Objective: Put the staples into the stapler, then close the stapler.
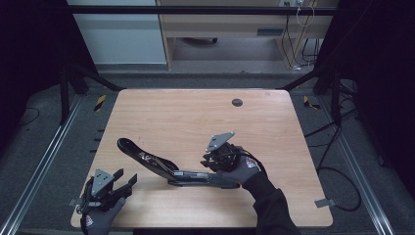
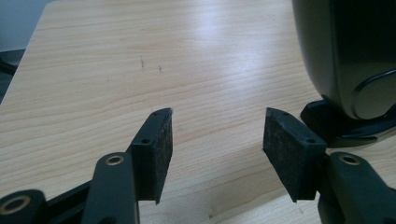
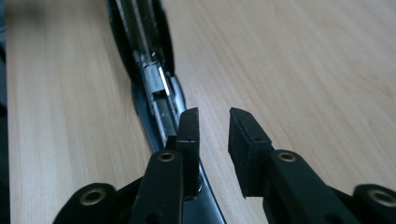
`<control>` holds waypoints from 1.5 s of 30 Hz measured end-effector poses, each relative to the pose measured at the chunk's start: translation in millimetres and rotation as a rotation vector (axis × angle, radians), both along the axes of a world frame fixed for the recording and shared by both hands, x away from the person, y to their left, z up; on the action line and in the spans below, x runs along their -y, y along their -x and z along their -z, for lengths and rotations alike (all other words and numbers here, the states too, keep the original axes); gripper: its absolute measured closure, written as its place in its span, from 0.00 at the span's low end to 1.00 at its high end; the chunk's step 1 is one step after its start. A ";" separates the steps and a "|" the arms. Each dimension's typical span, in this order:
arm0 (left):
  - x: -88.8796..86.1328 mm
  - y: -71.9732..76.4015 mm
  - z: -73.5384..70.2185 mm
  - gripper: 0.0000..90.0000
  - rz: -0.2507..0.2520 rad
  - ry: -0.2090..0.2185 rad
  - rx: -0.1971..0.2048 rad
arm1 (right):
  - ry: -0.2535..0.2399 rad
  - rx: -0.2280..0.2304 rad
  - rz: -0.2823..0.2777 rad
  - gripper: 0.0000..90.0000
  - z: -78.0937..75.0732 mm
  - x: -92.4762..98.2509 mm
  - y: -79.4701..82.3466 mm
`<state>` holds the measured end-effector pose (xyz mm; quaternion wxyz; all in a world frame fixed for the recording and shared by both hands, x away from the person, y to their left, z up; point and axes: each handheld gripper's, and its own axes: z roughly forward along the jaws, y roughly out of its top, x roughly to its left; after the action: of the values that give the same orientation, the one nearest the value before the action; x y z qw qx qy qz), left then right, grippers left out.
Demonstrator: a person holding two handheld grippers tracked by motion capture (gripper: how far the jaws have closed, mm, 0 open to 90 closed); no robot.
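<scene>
One opened black stapler [image 1: 161,166] lies mid-table; the right gripper [image 3: 212,123] hovers at its near end, jaws parted and seemingly empty, while the left gripper [image 2: 217,133] gapes wide over bare table [image 1: 195,117].

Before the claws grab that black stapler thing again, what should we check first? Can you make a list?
1. Stapler lying flat on the table, swung open: ok.
2. Left claw open, nothing in it: ok.
3. Right claw open, nothing between its pads: ok.
4. Right claw lined up on the stapler: not ok, it sits just beside the base.
5. Staples loaded inside: cannot tell.
</scene>
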<state>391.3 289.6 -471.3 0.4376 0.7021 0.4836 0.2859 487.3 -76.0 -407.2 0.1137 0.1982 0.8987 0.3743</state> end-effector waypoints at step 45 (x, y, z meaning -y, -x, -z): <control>34.7 -13.1 -52.1 0.36 0.086 0.086 0.111 | -0.197 0.001 0.487 0.78 73.2 94.1 65.8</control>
<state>404.4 254.9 -419.2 0.5052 0.6859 0.4399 0.2842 421.5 -170.1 -480.4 0.1812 0.4184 0.7837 0.4219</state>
